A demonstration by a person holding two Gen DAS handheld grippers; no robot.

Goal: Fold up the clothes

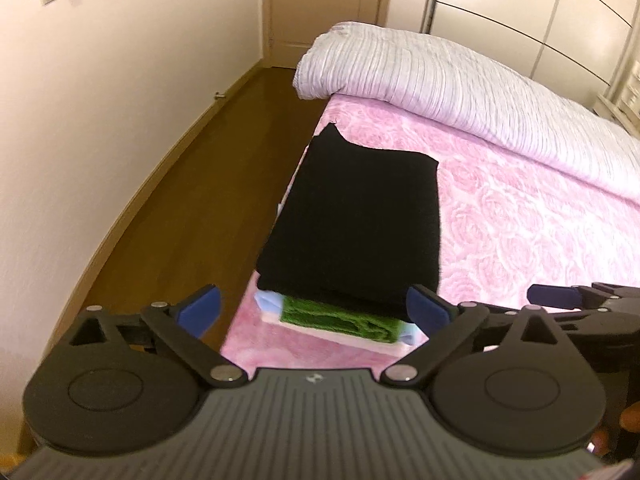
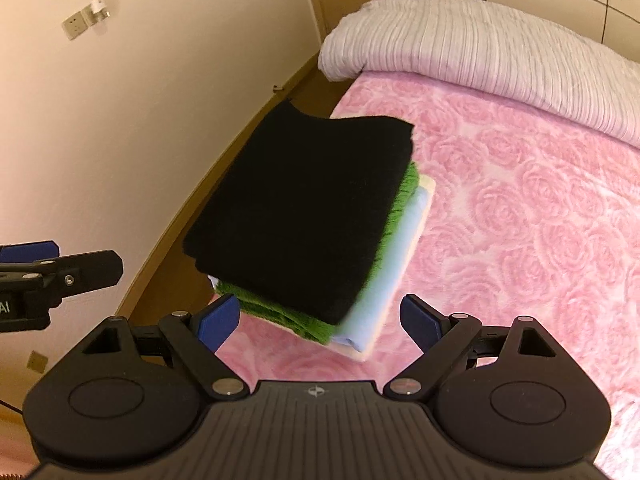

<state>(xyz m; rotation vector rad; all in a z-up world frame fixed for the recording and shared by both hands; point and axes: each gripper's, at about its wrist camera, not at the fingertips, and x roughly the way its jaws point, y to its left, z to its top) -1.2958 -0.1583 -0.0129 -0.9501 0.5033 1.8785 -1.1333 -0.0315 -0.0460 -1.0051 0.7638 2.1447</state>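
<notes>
A stack of folded clothes lies near the left edge of the pink bed [image 1: 520,208] [image 2: 520,200]. A folded black garment [image 1: 356,220] [image 2: 304,204] is on top, over a green knit [image 1: 340,318] [image 2: 396,196], a light blue piece [image 2: 384,288] and a cream one at the bottom. My left gripper [image 1: 314,310] is open and empty, just short of the stack's near end. My right gripper [image 2: 320,316] is open and empty, at the stack's near corner. The right gripper also shows in the left wrist view [image 1: 560,298], and the left gripper in the right wrist view [image 2: 60,268].
A rolled pale striped duvet [image 1: 460,80] [image 2: 480,40] lies across the far end of the bed. Wooden floor [image 1: 192,184] runs between the bed's left edge and the cream wall [image 1: 100,100]. A door [image 1: 320,8] and wardrobe [image 1: 520,0] stand behind.
</notes>
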